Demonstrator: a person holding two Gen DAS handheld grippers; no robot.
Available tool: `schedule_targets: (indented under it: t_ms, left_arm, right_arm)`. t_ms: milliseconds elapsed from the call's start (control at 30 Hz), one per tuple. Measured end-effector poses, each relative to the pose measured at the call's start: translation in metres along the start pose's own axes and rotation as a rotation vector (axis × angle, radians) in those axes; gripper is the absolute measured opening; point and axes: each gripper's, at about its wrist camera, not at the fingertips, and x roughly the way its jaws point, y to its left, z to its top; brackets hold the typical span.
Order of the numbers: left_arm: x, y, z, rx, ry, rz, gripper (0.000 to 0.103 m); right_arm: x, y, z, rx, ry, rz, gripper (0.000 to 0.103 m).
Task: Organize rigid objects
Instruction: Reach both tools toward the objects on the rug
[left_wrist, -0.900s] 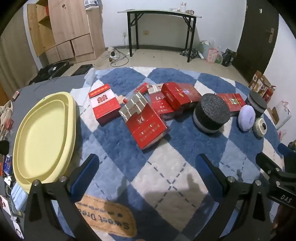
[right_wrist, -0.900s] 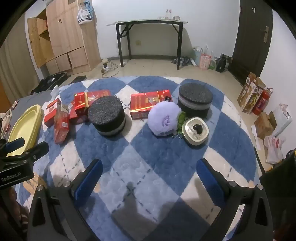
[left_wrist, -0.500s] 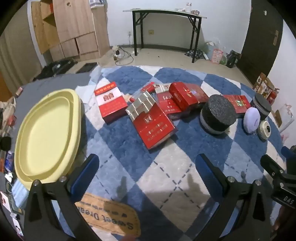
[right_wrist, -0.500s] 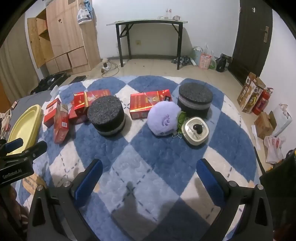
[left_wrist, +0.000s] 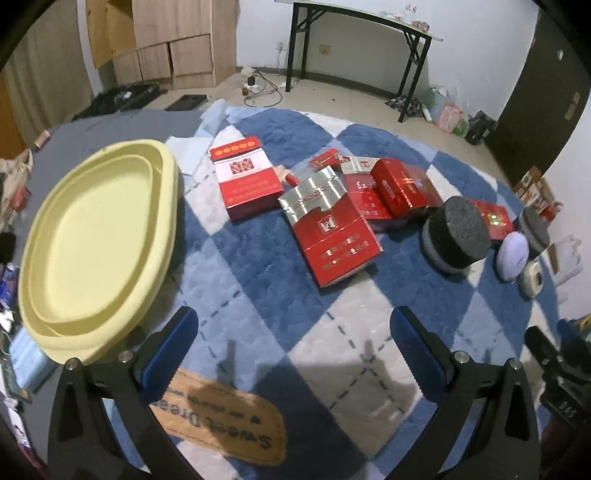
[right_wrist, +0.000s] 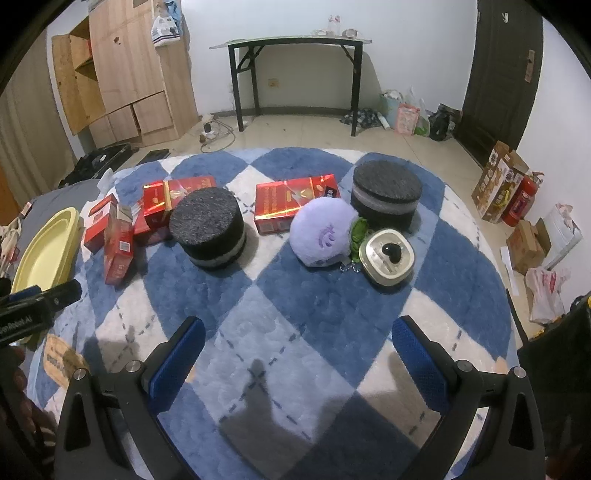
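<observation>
Several red boxes lie on a blue and white rug; the nearest red and silver box (left_wrist: 330, 229) sits ahead of my left gripper (left_wrist: 293, 339), which is open and empty. A yellow oval tray (left_wrist: 92, 236) lies to its left. In the right wrist view, two black foam cylinders (right_wrist: 207, 227) (right_wrist: 386, 192), a red box (right_wrist: 291, 203), a purple plush (right_wrist: 323, 230) and a square tin (right_wrist: 388, 256) lie beyond my right gripper (right_wrist: 295, 347), which stands open over bare rug. The other gripper's tip (right_wrist: 44, 302) shows at the left edge.
A tan label (left_wrist: 221, 421) is sewn on the rug's near edge. Beyond the rug are a black-legged table (right_wrist: 295, 74), wooden cabinets (right_wrist: 125, 81), a dark door (right_wrist: 498, 74) and boxes with a fire extinguisher (right_wrist: 517, 201) on the floor at right.
The left wrist view has swung toward the left: tray and red boxes sit further right and larger in frame. The right gripper has stayed still. Both stay open.
</observation>
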Motion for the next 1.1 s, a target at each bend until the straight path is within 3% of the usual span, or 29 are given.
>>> schedule_targets:
  t_ms: [300,600,1100]
  left_arm:
    - [0.014,-0.015,0.021,-0.010,0.019,-0.070,0.103]
    - [0.015,-0.013,0.027,-0.004,0.008,-0.018,0.103]
    - [0.006,-0.011,0.025,-0.010,-0.017,0.001,0.103]
  right_arm:
    - [0.001,-0.031,0.009,0.111,-0.012,-0.012,0.103]
    - [0.017,-0.057,0.017,0.198,0.010,-0.025,0.103]
    - [0.026,-0.053,0.017,0.167,0.013,0.001,0.103]
